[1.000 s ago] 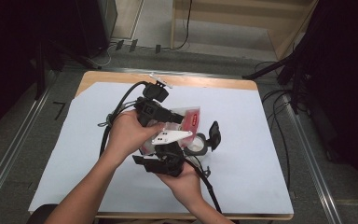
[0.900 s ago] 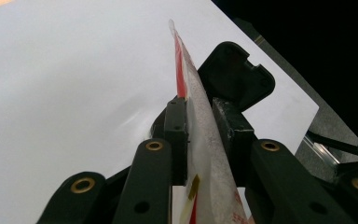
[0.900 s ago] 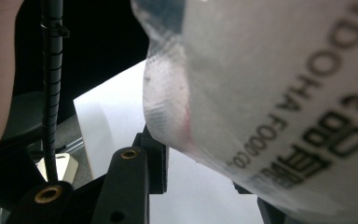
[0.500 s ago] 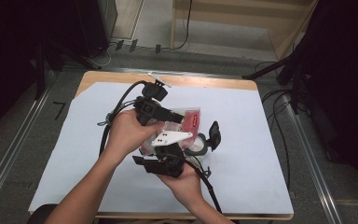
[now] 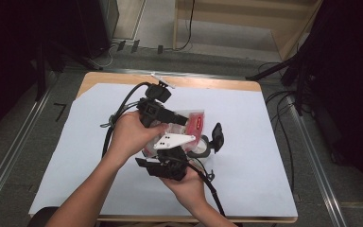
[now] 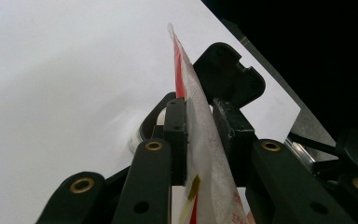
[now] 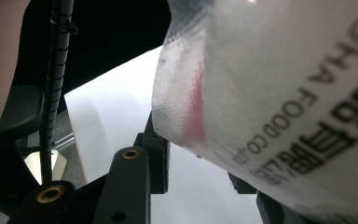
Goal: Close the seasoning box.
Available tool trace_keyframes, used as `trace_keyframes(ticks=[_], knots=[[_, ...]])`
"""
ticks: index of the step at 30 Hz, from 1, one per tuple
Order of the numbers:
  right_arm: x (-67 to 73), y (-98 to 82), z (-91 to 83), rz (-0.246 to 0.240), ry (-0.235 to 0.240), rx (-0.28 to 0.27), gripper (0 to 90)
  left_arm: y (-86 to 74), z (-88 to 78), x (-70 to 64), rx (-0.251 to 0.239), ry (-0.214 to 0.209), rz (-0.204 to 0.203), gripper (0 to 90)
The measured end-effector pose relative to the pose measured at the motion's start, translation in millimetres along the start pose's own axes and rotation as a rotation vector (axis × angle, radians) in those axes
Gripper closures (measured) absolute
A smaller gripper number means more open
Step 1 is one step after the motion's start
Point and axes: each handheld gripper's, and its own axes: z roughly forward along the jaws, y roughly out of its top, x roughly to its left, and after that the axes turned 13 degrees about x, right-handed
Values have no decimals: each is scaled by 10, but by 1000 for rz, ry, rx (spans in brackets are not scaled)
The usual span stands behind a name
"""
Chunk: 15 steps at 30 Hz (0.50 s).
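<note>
Clearly, the left hand-held gripper [image 6: 198, 121] has its jaws nearly closed, pinching the edge of a clear plastic pouch [image 6: 200, 140] with red markings, lifted above the white-covered worktop [image 5: 264, 142]. The right hand-held gripper [image 5: 182, 153] sits just beneath, its jaws partly apart with the pouch's printed face against them; whether they press on it I cannot tell.

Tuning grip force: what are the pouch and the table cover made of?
Pouch: looks like thin clear plastic film, glossy, with red and black print; it creases between the left gripper jaws and shows a fine embossed texture. Table cover: probably matte white paper or thin sheet, flat and glare-free over a wooden tabletop.
</note>
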Motion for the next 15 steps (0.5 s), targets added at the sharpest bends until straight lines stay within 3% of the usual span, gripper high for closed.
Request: trace_keyframes(ticks=[15], knots=[[-2,-14,-26,42,-12,-19,697,30,23,-43,2,-2,7,753]])
